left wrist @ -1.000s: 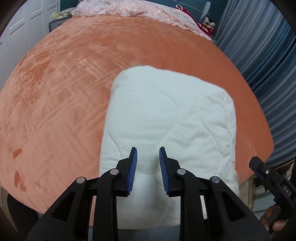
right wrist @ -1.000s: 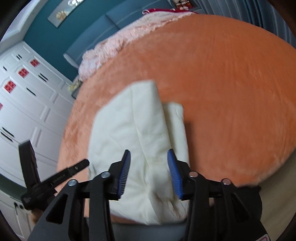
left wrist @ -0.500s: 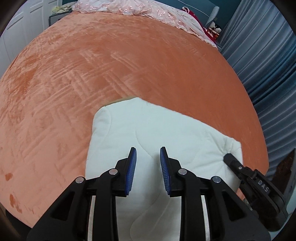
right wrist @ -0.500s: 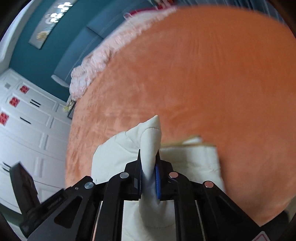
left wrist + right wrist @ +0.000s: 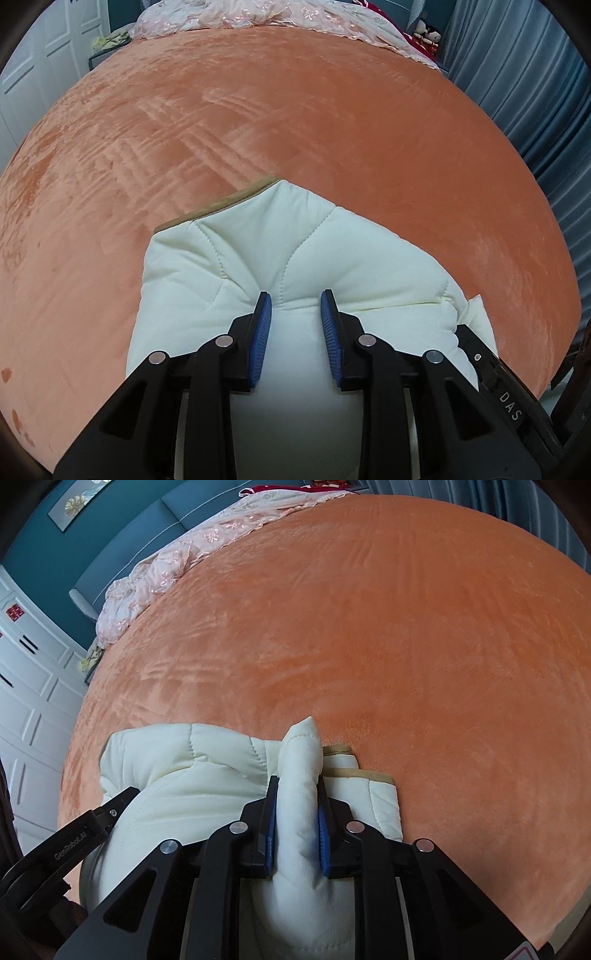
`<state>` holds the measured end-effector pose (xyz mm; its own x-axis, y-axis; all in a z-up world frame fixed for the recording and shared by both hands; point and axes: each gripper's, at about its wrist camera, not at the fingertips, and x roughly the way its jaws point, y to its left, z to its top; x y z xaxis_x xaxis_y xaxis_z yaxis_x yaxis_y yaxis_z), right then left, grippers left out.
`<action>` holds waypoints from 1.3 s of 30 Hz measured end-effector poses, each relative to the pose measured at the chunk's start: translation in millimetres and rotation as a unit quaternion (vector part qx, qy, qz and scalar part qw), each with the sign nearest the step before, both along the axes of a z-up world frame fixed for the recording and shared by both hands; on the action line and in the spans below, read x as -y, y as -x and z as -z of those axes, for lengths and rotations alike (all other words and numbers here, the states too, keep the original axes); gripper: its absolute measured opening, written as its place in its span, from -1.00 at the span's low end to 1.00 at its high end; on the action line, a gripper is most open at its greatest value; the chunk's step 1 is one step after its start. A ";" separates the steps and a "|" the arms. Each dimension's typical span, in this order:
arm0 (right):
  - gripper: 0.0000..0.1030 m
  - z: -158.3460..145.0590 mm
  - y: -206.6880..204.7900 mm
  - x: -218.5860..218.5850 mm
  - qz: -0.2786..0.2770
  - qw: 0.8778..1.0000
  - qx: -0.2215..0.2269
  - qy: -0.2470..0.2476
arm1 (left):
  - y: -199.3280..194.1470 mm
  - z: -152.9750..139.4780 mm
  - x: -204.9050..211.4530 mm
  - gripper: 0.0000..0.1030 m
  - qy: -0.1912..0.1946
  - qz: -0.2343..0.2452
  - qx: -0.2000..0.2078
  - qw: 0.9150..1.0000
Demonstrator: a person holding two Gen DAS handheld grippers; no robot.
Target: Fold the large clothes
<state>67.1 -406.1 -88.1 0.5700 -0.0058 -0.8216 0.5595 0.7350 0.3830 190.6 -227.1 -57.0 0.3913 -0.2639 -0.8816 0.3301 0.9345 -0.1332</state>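
On the near edge of the orange bed [image 5: 258, 122] lies the cream quilted garment [image 5: 280, 251], already doubled into a thick, compact bundle with a tan-trimmed layer [image 5: 221, 206] peeking out beneath its far edge. Both views show it bunched rather than flat, so several folds look done, while the final squaring and smoothing still seem to be outstanding. At the left side of the bundle, the left gripper [image 5: 295, 314] has its jaws only partly apart, with a puffy swell of the fabric bulging up between the blue pads [image 5: 260, 332]; whether the pads actually press on the cloth cannot be told from this view. Toward the right end, the right gripper [image 5: 295, 805] has a raised, upright ridge of the garment [image 5: 299, 760] pinched between its pads [image 5: 271, 830], and its jaws are opening at this moment, though the fold sits between them and the pads appear to touch it on both sides. Each gripper shows at the edge of the other's view, so the two work close together on the same bundle. Far across the bed, a pink embroidered coverlet [image 5: 166, 565] is heaped near the teal headboard [image 5: 122, 535], well apart from the work. As a judgement, the task is in its late part: what remains is laying this last fold down and tidying the stack.
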 end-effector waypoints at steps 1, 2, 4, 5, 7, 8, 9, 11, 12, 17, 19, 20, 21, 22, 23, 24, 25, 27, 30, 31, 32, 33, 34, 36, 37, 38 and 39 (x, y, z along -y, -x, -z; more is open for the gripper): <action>-0.65 2.7 -3.3 -1.7 -0.002 1.000 -0.001 0.001 | -1.3 3.0 0.8 -0.48 -0.002 0.000 0.002 1.000; -0.64 4.4 -8.0 -3.6 -0.003 1.000 0.000 0.003 | -2.5 6.1 1.8 -0.48 -0.004 0.000 0.004 1.000; -0.64 7.4 -10.8 -4.3 -0.006 1.000 0.000 0.007 | -4.2 11.5 2.7 -0.47 -0.007 -0.002 0.007 1.000; -0.64 8.6 -11.2 -4.7 -0.007 1.000 0.001 0.009 | -4.6 14.2 3.6 -0.47 -0.010 -0.002 0.010 1.000; -0.64 10.8 -11.8 -5.5 -0.009 1.000 0.002 0.013 | -4.4 18.1 5.8 -0.47 -0.015 -0.003 0.016 1.000; -0.64 11.2 -10.6 -5.9 -0.009 1.000 0.003 0.015 | -4.5 19.9 7.0 -0.47 -0.019 -0.002 0.020 1.000; -0.64 11.8 -9.6 -6.4 -0.009 1.000 0.004 0.017 | -4.5 21.0 8.0 -0.47 -0.023 -0.002 0.024 0.999; -0.64 13.0 -9.2 -7.4 -0.009 1.000 0.007 0.021 | -3.9 23.1 10.2 -0.47 -0.029 -0.002 0.032 0.999; -0.64 13.7 -8.9 -7.8 -0.009 1.000 0.008 0.023 | -3.2 24.1 11.0 -0.47 -0.032 -0.003 0.037 0.999; -0.64 15.8 -9.4 -12.9 -0.009 0.999 0.013 0.037 | -0.3 27.8 13.7 -0.47 -0.043 -0.005 0.057 0.997; -0.65 15.6 -9.7 -13.8 -0.009 0.999 0.014 0.040 | 0.4 28.6 14.5 -0.47 -0.047 -0.006 0.062 0.997; -0.65 15.6 -8.6 -14.8 -0.009 0.999 0.014 0.041 | 0.3 29.1 14.6 -0.47 -0.048 -0.006 0.064 0.997; -0.65 15.3 -8.4 -14.9 -0.009 0.999 0.015 0.041 | 0.3 29.3 14.9 -0.47 -0.050 -0.006 0.065 0.997; -0.65 14.9 -8.5 -14.8 -0.008 0.999 0.016 0.041 | 0.3 29.2 14.9 -0.47 -0.051 -0.006 0.066 0.996; -0.65 14.2 -8.1 -14.9 -0.008 0.999 0.017 0.041 | 0.3 29.0 14.8 -0.47 -0.051 -0.006 0.067 0.996; -0.65 13.9 -8.2 -14.5 -0.008 0.999 0.018 0.040 | 0.3 28.4 14.6 -0.47 -0.051 -0.006 0.067 0.996; -0.65 13.0 -7.6 -14.2 -0.007 0.999 0.019 0.040 | 0.8 27.8 14.2 -0.47 -0.050 -0.006 0.067 0.996; -0.65 10.5 -6.5 -11.8 -0.008 0.999 0.023 0.033 | 2.2 24.5 12.4 -0.46 -0.048 -0.005 0.066 0.997; -0.56 -10.0 8.9 -0.3 0.016 0.999 0.032 0.011 | 9.2 6.8 5.6 -0.35 -0.051 0.003 0.054 0.997; -0.48 -24.8 22.8 1.7 0.035 0.998 0.048 0.014 | 15.9 -3.4 -1.2 -0.26 -0.047 0.004 0.054 0.997; -0.45 -40.7 38.9 1.5 0.051 0.996 0.068 0.025 | 23.7 -13.4 -9.2 -0.22 -0.039 0.005 0.054 0.998; -0.45 -53.3 52.1 0.2 0.056 0.995 0.080 0.037 | 32.7 -22.9 -17.6 -0.16 -0.030 0.010 0.053 0.998; -0.45 -64.5 63.4 -3.8 0.049 0.994 0.085 0.046 | 41.7 -30.2 -25.5 -0.16 -0.025 0.018 0.049 0.998; -0.58 -75.7 77.9 -14.8 0.018 0.996 0.074 0.043 | 61.1 -39.7 -40.3 -0.16 -0.021 0.030 0.039 0.999; -0.62 -77.8 83.8 -21.6 -0.001 0.997 0.069 0.033 | 69.6 -41.1 -46.2 -0.17 -0.021 0.031 0.033 0.999; -0.74 -77.9 89.2 -30.9 -0.021 0.998 0.059 0.026 | 78.3 -40.8 -51.2 -0.17 -0.023 0.033 0.025 0.999; -0.83 -77.5 91.8 -38.0 -0.038 0.998 0.047 0.027 | 86.1 -40.2 -54.2 -0.17 -0.023 0.033 0.020 0.999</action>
<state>-24.6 -368.1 -10.6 0.6443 -0.0012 -0.7648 0.4645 0.7950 0.3900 104.5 -172.9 -16.7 0.4093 -0.2503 -0.8774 0.3963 0.9150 -0.0762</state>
